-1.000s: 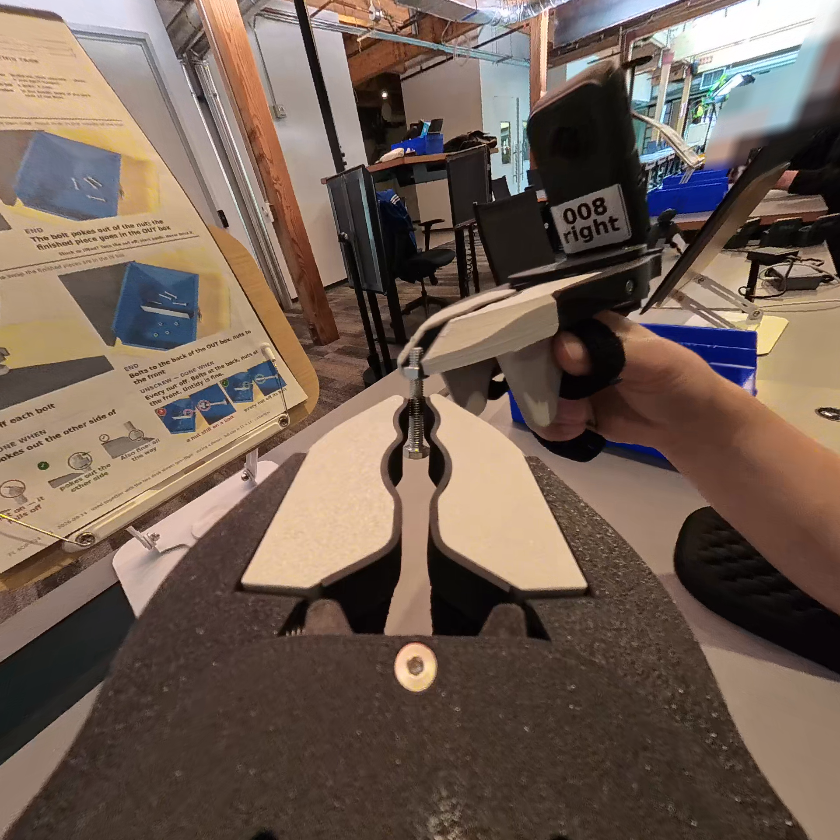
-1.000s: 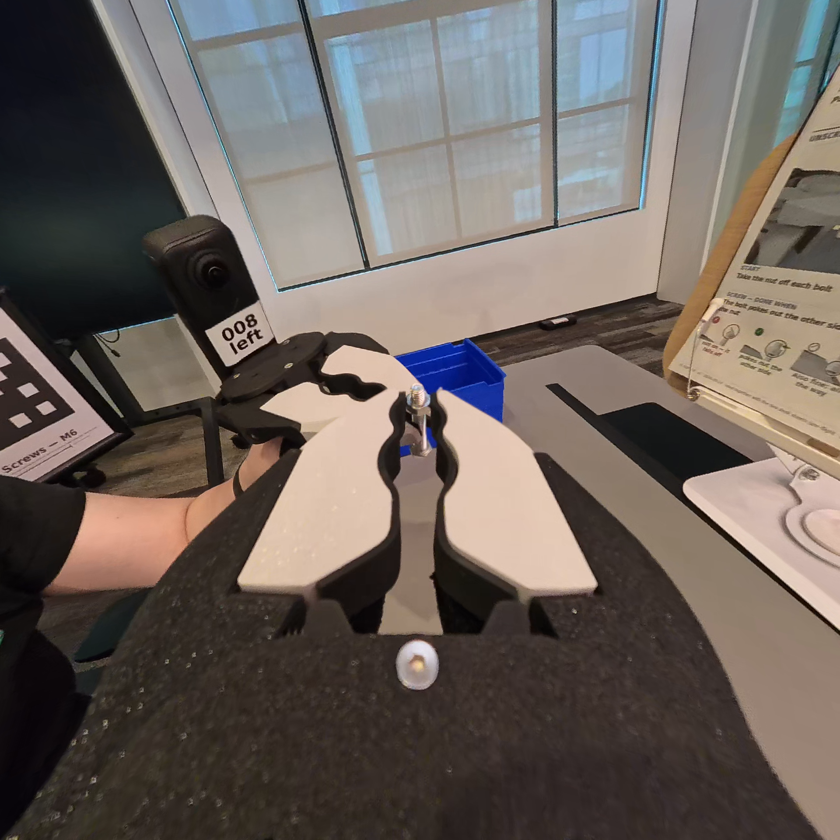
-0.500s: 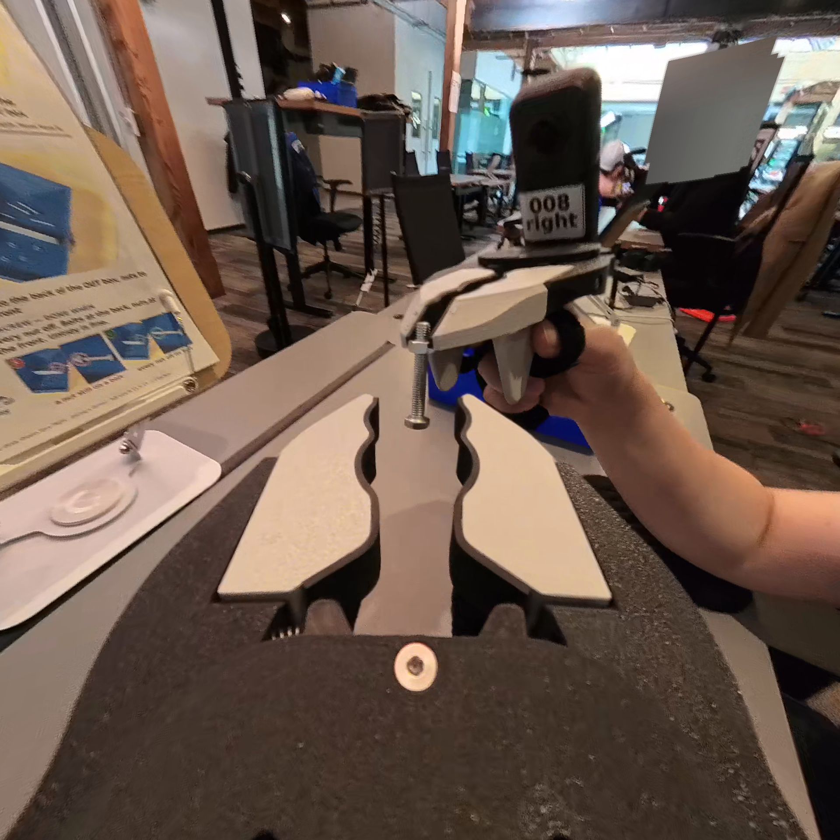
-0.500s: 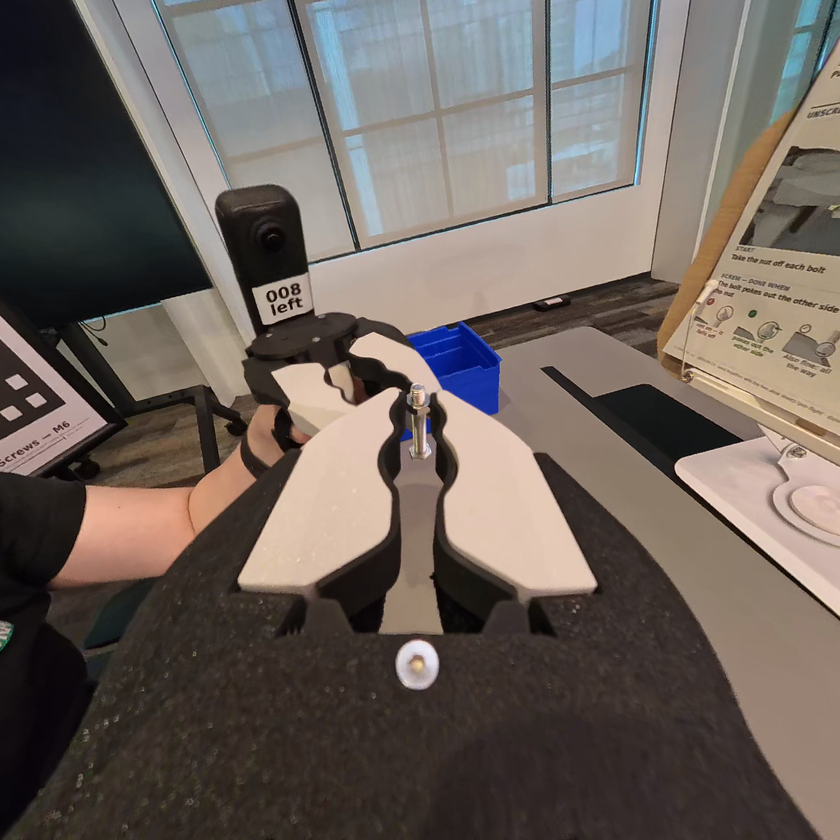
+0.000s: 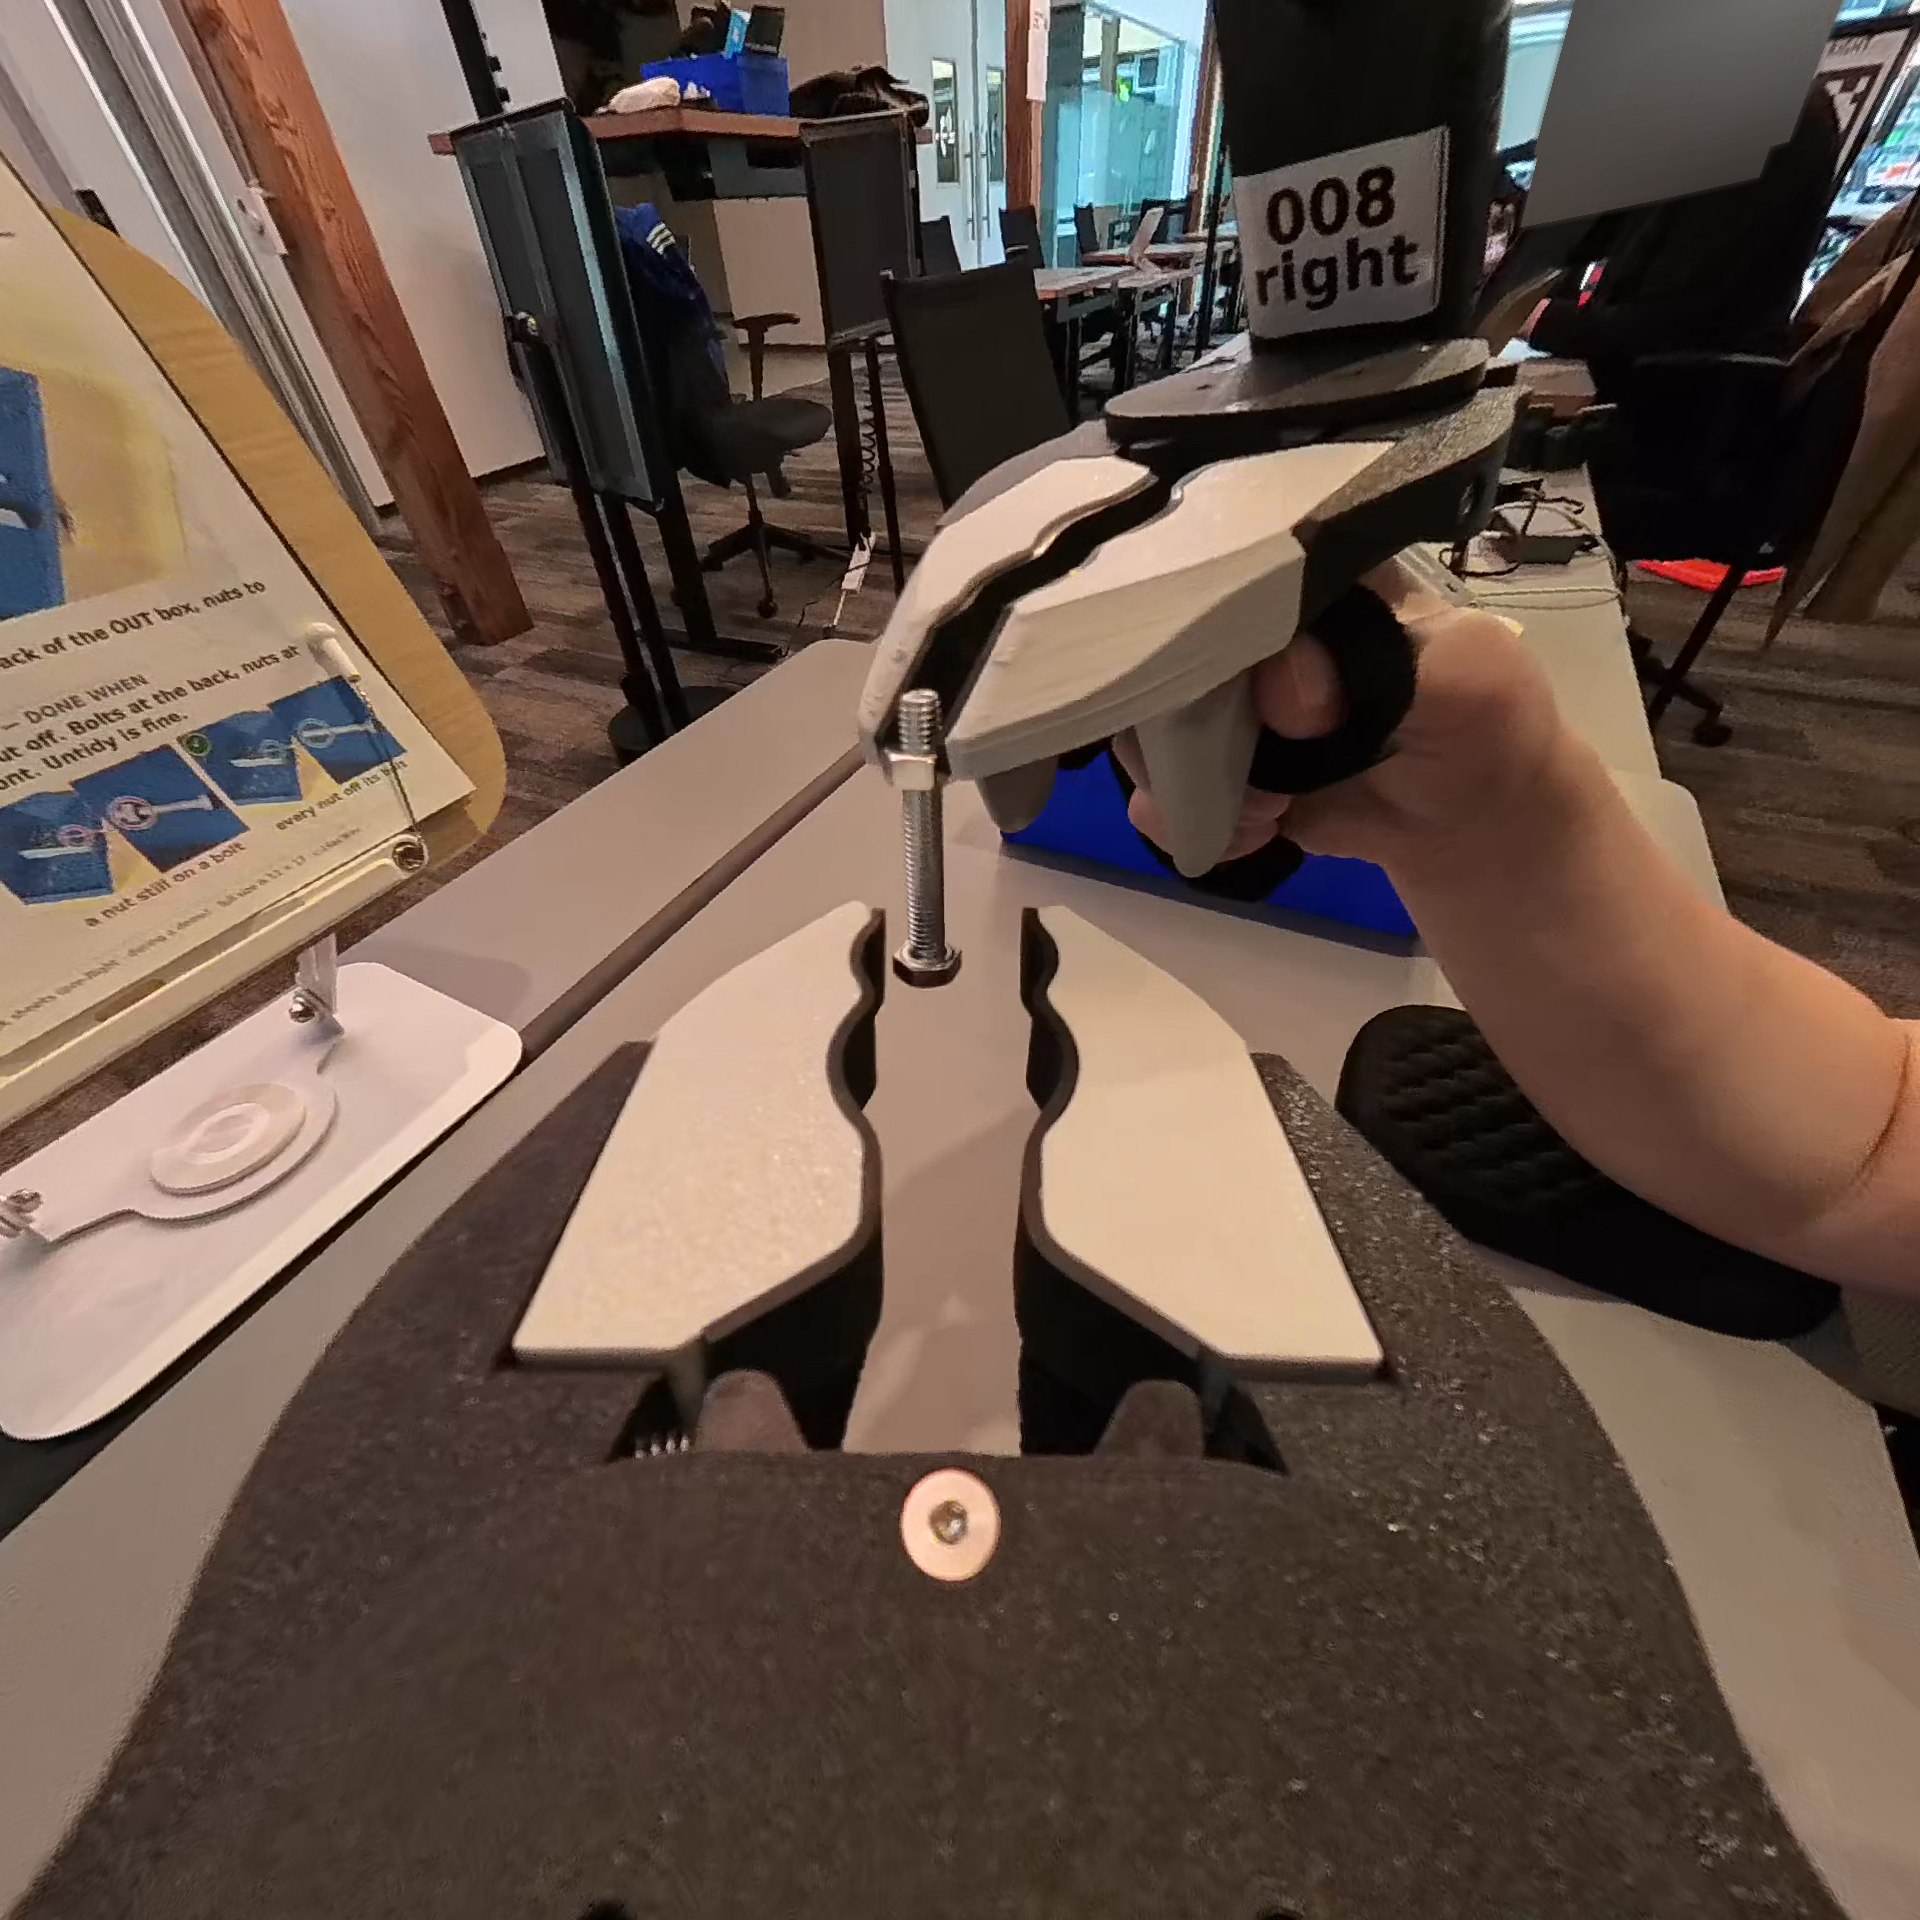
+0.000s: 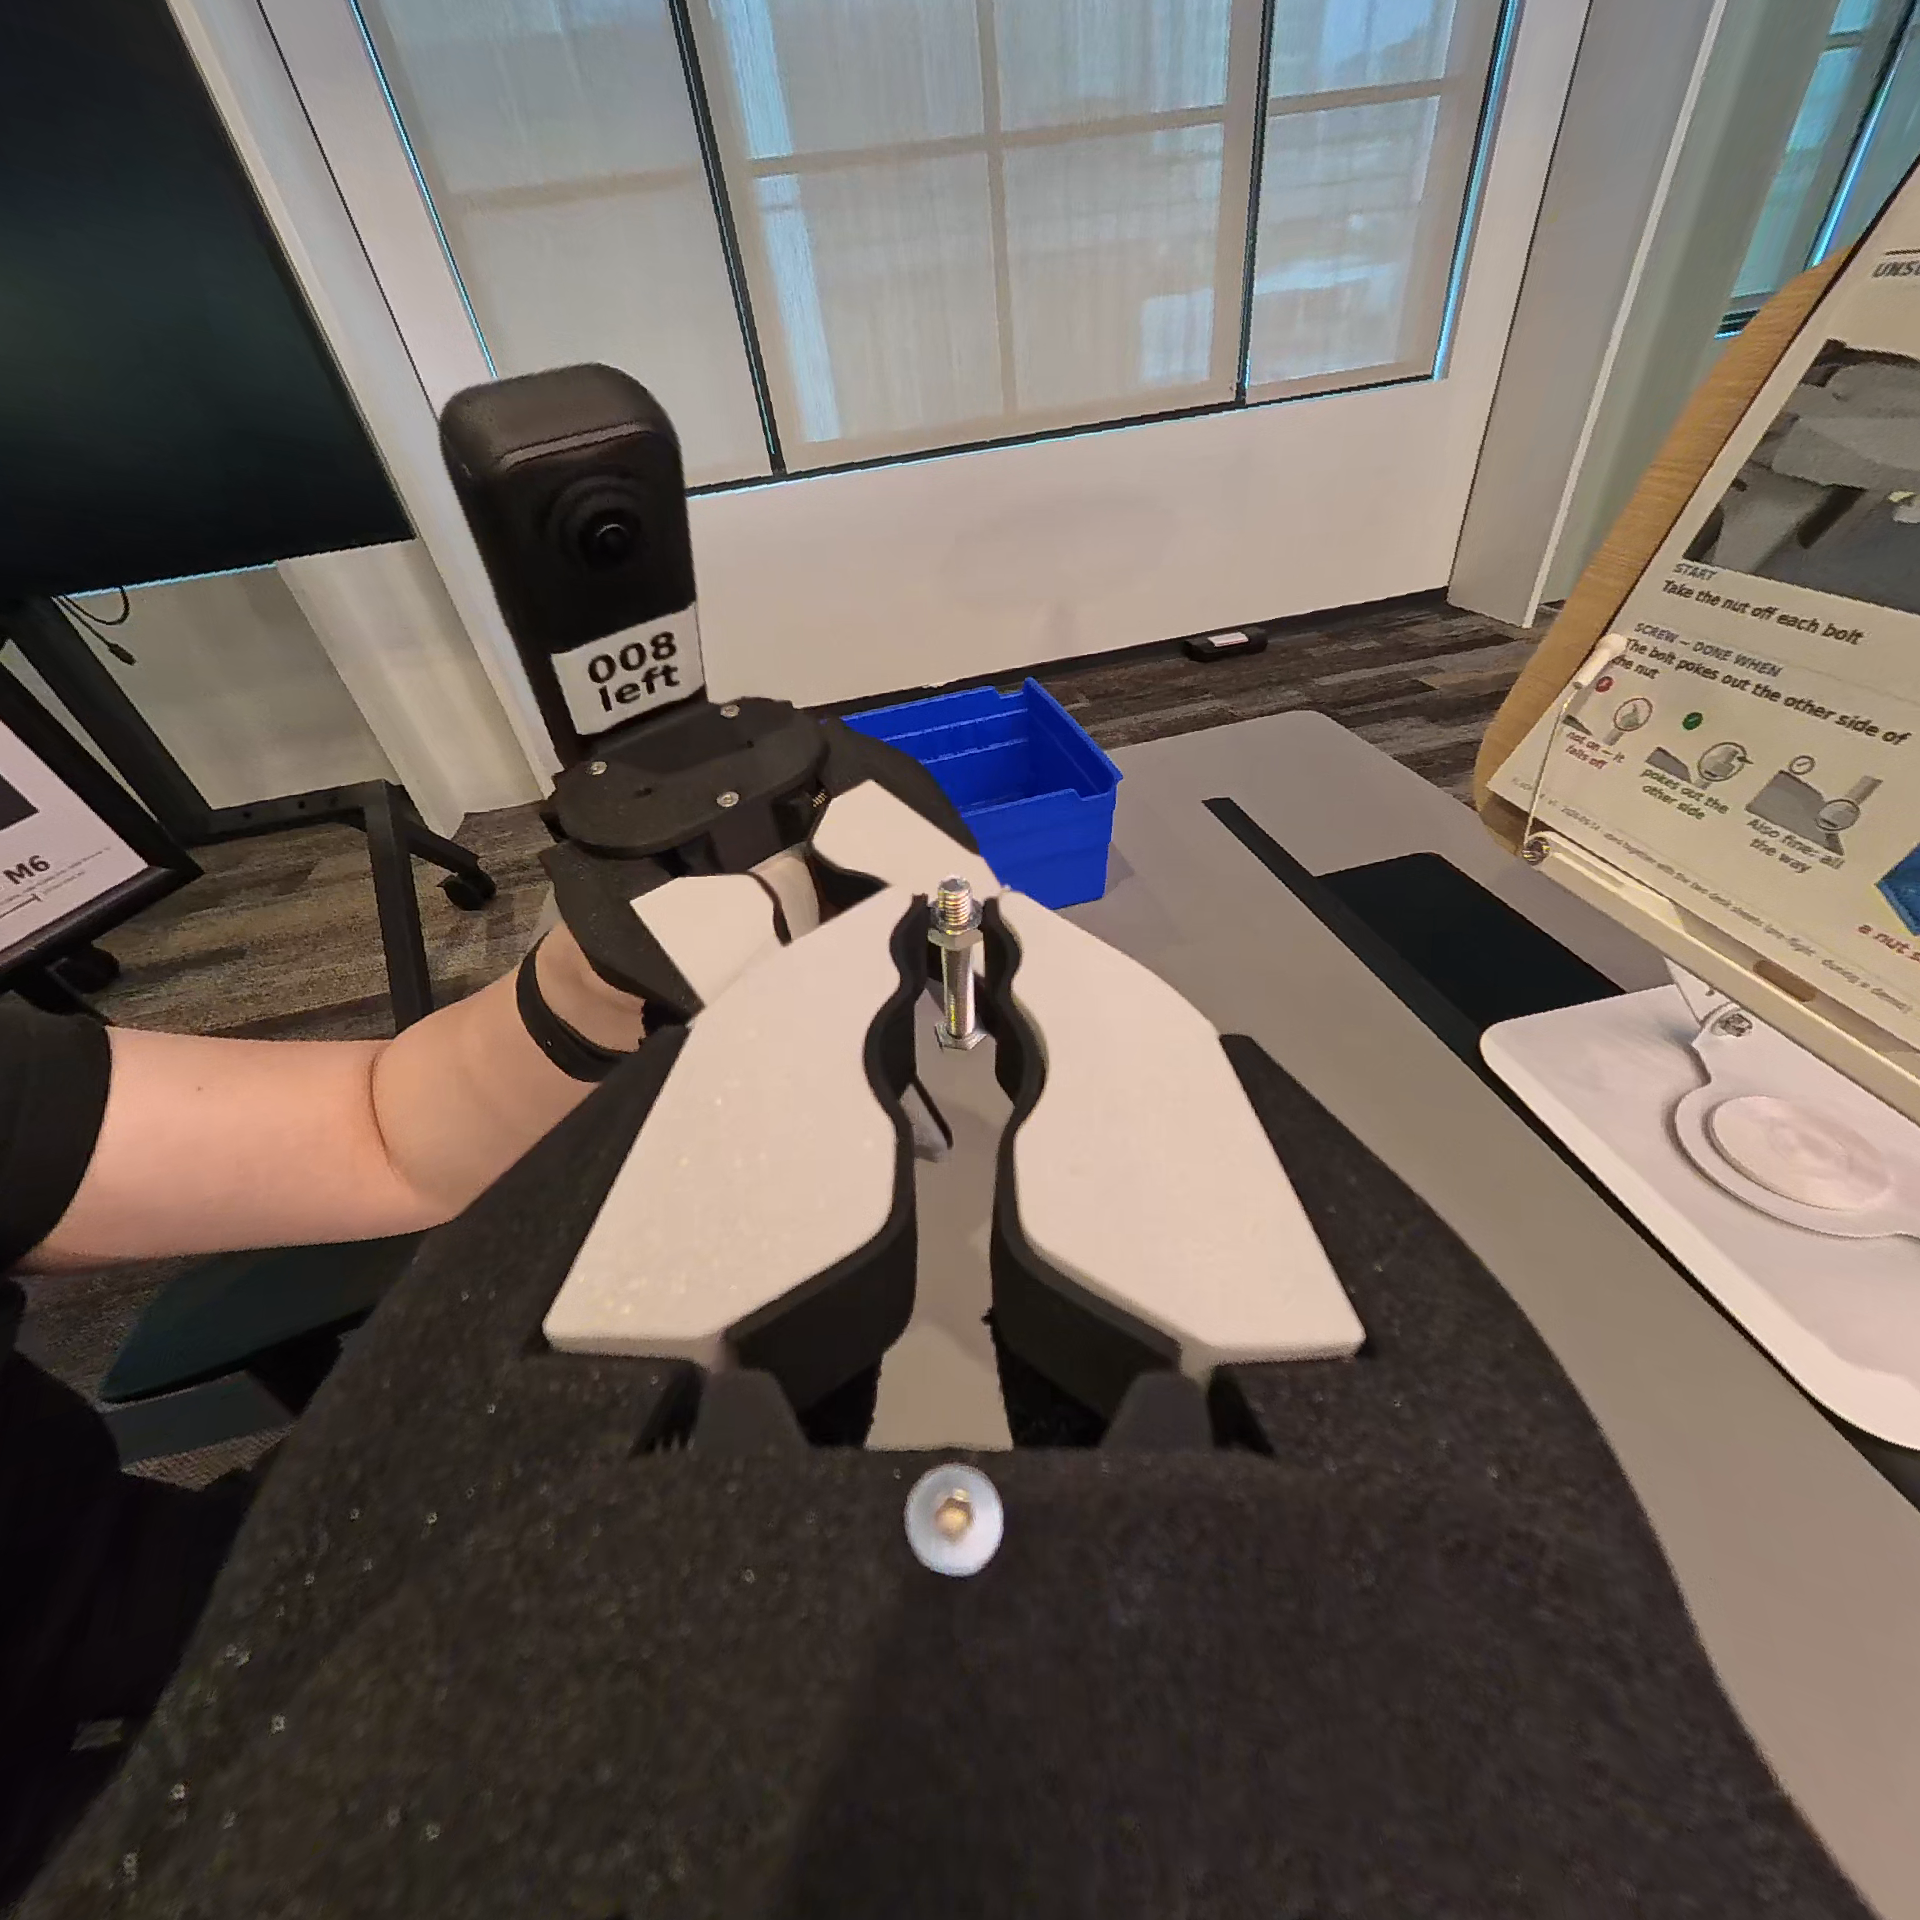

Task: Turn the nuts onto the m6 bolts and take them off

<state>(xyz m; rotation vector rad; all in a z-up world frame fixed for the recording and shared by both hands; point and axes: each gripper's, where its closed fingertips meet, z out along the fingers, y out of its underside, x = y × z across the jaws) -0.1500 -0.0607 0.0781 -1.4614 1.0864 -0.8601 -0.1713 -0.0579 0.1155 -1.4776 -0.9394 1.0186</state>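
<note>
1. Two tongs in play, and only one has the goods: your right tongs [image 6: 948, 914] are clamped narrow on the small silver hex nut [image 5: 908, 770], near the threaded tip of the zinc-plated M6 bolt [image 5: 921, 842].
2. The bolt hangs head-down in the air above the grey surface [image 5: 665, 800], its hex head sitting right between the tips of your left tongs [image 5: 940, 935].
3. Those left tongs stand wide, holding nothing; neither finger touches the bolt head.
4. Here's the risk, as I read it: the whole bolt is carried by the nut alone. Spin or jolt it before the left tongs bite and the bolt may wobble, swing off line, or drop if few threads are engaged.
5. Close the left tongs off-centre and you could knock the head sideways instead of trapping it; grip the shaft and you'd likely slip on the threads.
6. Below, the surface is smooth and grey, with a blue plastic bin [image 6: 997, 790] near the far edge.
7. A printed instruction board on a white stand [image 5: 187, 727] is beside you.
8. The room is an open office: large windows [image 6: 997, 208], dark chairs, wooden posts, patterned carpet.
</note>
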